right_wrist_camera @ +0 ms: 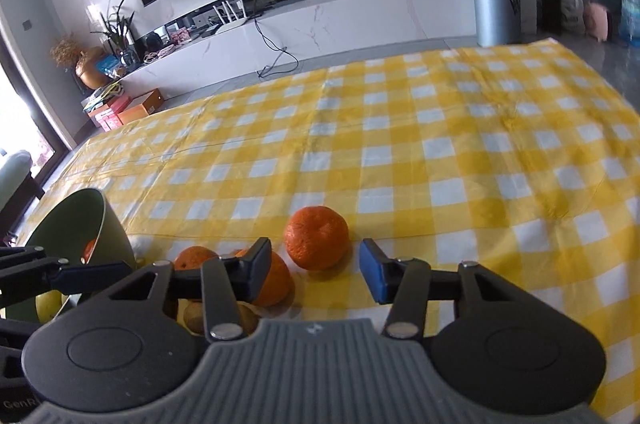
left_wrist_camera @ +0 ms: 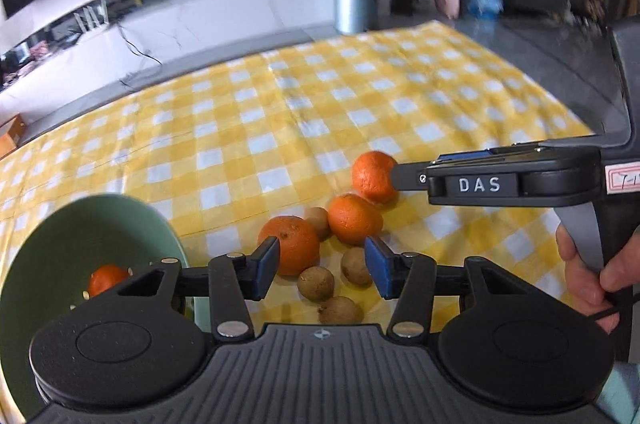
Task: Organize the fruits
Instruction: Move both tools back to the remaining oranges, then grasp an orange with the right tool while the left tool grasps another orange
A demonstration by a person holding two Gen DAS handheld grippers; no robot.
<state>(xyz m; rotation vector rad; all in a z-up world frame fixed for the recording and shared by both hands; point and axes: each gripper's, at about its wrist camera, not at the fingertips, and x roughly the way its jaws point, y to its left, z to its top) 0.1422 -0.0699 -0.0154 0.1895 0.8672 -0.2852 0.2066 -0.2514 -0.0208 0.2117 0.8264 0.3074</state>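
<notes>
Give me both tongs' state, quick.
Left tongs: open, nothing held, small brown fruit lying between the fingers.
Right tongs: open, empty, orange just ahead.

left wrist view: rides low behind the left gripper (left_wrist_camera: 320,266), tipped down, close on the fruit pile | right wrist view: behind the right gripper (right_wrist_camera: 314,274), tipped down across the yellow checked cloth (right_wrist_camera: 440,128) toward the TV wall | shared: cloth, green bowl (left_wrist_camera: 80,220), oranges (right_wrist_camera: 316,238), far counter
</notes>
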